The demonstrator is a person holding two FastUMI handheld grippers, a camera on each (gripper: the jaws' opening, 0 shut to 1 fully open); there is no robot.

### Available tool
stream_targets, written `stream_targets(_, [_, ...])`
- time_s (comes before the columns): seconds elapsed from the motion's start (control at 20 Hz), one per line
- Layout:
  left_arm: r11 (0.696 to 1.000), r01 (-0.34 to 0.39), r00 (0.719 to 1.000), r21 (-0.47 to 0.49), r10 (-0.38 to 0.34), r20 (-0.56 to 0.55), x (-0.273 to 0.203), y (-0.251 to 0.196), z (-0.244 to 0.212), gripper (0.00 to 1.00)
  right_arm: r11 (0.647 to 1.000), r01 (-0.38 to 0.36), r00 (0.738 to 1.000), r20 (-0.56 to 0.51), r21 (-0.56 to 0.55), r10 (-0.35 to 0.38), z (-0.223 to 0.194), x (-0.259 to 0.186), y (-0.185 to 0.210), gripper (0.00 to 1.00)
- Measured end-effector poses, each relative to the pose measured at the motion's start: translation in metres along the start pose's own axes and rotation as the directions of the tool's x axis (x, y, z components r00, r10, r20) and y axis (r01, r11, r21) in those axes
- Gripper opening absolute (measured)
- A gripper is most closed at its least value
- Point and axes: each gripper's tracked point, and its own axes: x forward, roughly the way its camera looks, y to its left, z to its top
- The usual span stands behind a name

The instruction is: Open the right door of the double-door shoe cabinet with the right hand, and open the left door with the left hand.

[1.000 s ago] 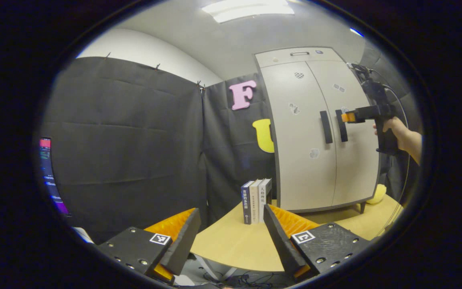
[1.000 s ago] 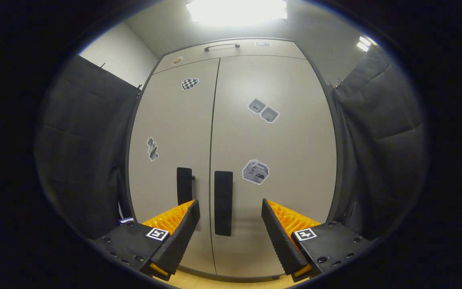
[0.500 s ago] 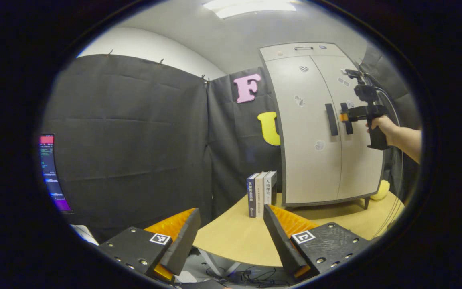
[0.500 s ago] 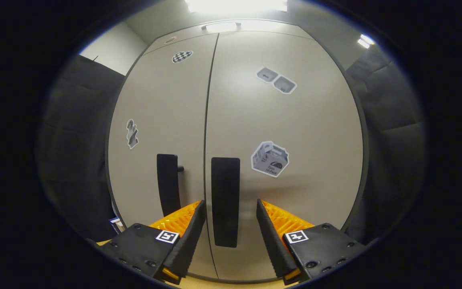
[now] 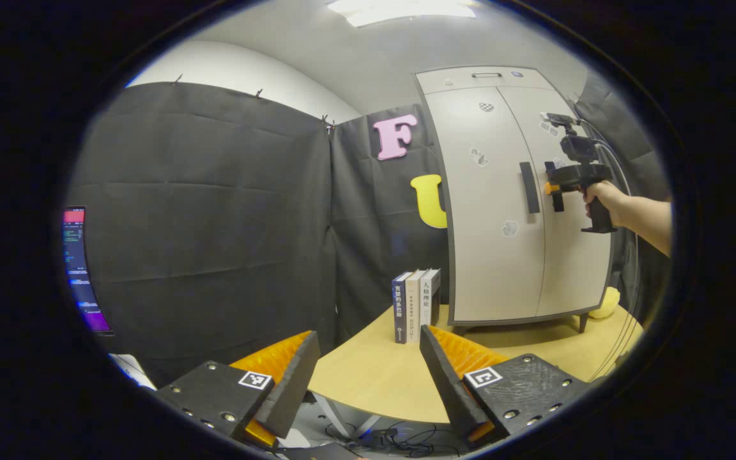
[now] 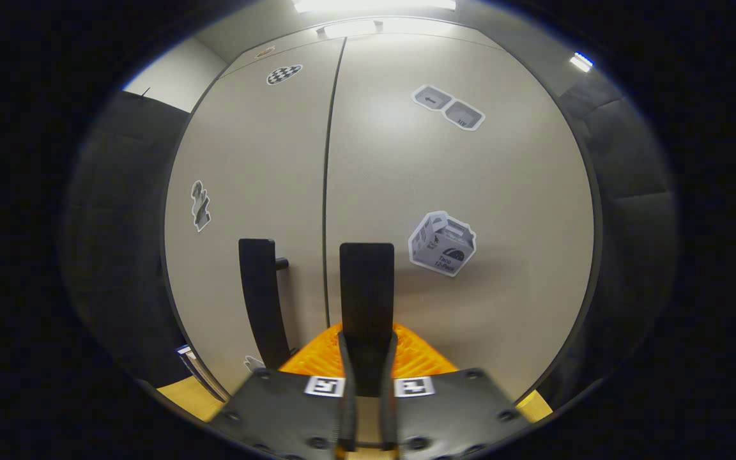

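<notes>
The pale shoe cabinet (image 5: 502,255) stands on the table at the right of the left gripper view, both doors closed. In the right gripper view its right door (image 6: 489,179) and left door (image 6: 246,147) are very close. My right gripper (image 6: 367,348) is shut on the right door's dark vertical handle (image 6: 367,281), both fingers pressing its sides. The left door's handle (image 6: 258,287) is free beside it. From the left gripper view, that right gripper (image 5: 552,187) sits at the handle, held by a hand (image 5: 604,197). My left gripper (image 5: 368,361) is open, far from the cabinet, over the table's near edge.
Three books (image 5: 416,304) stand upright on the wooden table (image 5: 374,377) just left of the cabinet. A yellow object (image 5: 604,304) lies by the cabinet's right foot. A lit monitor (image 5: 80,268) is at the far left. Cables hang under the table edge.
My right gripper moved in to the right door's handle and shut on it. The left gripper stayed open and nearly in place. Both doors remain closed.
</notes>
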Motion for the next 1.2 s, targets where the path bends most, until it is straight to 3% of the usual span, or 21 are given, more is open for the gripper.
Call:
stream_targets(0.1, [1.0, 0.011, 1.0, -0.009, -0.011, 0.005, 0.0, 0.0, 0.001, 0.93, 0.999, -0.016, 1.0, -0.002, -0.028, 0.016, -0.001, -0.003, 0.0, 0.11])
stream_targets(0.6, [0.998, 0.06, 0.996, -0.011, -0.06, 0.059, -0.001, -0.001, 0.012, 0.94, 0.998, -0.046, 0.999, -0.028, 0.035, 0.047, -0.003, -0.042, 0.0, 0.12])
stream_targets(1.2, [0.986, 0.166, 0.984, -0.003, -0.166, 0.067, -0.003, -0.033, 0.011, 0.93, 0.994, -0.11, 0.992, -0.064, 0.01, 0.11, -0.005, -0.097, -0.018, 0.12])
